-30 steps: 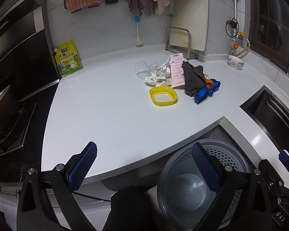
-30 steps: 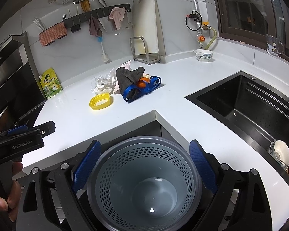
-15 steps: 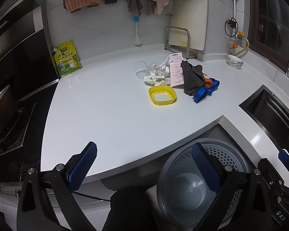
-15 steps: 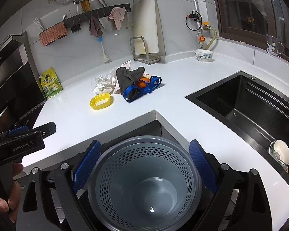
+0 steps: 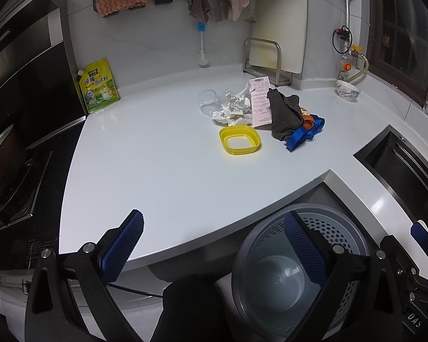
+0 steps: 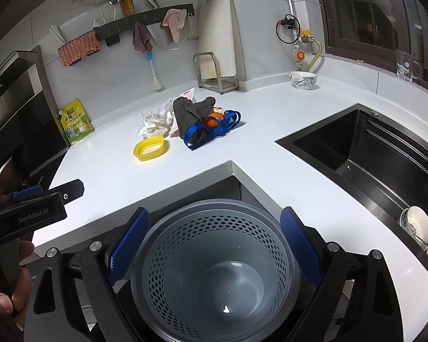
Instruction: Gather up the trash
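Both my tools are spread wide and carry nothing. The left tool (image 5: 212, 252) hangs over the near edge of the bench (image 5: 157, 165); the right tool (image 6: 214, 246) hangs directly above the grey bin (image 6: 214, 270), which stands on the floor in the inner corner of the bench and looks empty.

The trash lies well apart from both tools, in one cluster toward the back of the bench: yellow lid (image 5: 239, 140) nearest, crumpled paper (image 5: 234, 109) and a clear cup (image 5: 207, 102) behind it, a receipt (image 5: 260, 101), a dark cloth (image 5: 284, 118) draped over blue ribbon (image 5: 304, 136) and something orange (image 5: 308, 124).

Risks, as I judge them:
- The pieces overlap — closing on one may drag its neighbours off the bench.
- The lid is low and flat; the pads may skid over it.
- The cup is thin and may crush or roll.
- Paper released short of the bin falls to the floor.

View differences: the right view shows the sink (image 6: 371, 154), a white bowl (image 6: 302, 79) and my hand (image 6: 11, 285) on the left tool's grip. The left view alone shows the cup and the full receipt clearly — the cloth hides much of both from the right.
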Demonstrator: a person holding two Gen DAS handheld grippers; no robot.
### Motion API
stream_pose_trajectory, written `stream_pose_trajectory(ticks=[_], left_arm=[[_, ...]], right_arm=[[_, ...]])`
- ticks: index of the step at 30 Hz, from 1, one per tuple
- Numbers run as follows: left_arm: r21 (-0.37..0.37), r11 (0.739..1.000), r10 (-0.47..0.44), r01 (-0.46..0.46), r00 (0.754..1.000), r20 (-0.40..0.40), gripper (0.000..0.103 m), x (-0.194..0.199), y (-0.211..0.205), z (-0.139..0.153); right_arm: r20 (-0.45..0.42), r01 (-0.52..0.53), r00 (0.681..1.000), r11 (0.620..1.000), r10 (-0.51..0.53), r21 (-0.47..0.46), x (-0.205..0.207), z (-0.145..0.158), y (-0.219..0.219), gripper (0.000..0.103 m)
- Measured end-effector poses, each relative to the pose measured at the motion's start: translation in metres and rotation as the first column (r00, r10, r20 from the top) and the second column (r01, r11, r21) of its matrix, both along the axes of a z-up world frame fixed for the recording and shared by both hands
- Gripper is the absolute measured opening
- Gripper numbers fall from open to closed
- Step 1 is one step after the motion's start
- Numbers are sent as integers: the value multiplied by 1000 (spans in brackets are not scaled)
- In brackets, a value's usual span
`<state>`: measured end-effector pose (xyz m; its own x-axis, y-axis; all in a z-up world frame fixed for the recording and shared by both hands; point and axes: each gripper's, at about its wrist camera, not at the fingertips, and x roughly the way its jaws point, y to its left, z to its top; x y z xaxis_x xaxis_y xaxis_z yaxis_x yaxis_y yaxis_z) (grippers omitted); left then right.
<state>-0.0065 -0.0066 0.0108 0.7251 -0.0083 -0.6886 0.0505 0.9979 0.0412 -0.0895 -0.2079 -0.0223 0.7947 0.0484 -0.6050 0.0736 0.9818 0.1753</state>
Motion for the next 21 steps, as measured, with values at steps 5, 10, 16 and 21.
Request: stream_pose_trajectory(ticks=[5,10,16,21], left_arm=[[1,1000,2,-2,1000,0,97,0,0,0],[0,1000,1,-1,1000,-1,97,0,0,0],[0,1000,1,-1,1000,-1,97,0,0,0],[-2,1000,2,-2,1000,-5,97,0,0,0]], right_arm=[[-1,-1,1000,1000,1,2,0,0,0,89],[-2,-2,1000,1000,2,3,1,0,0,89],[-3,-2,1000,1000,2,1,2,0,0,89],[-11,-7,1000,1000,7,4,5,-5,1,89]])
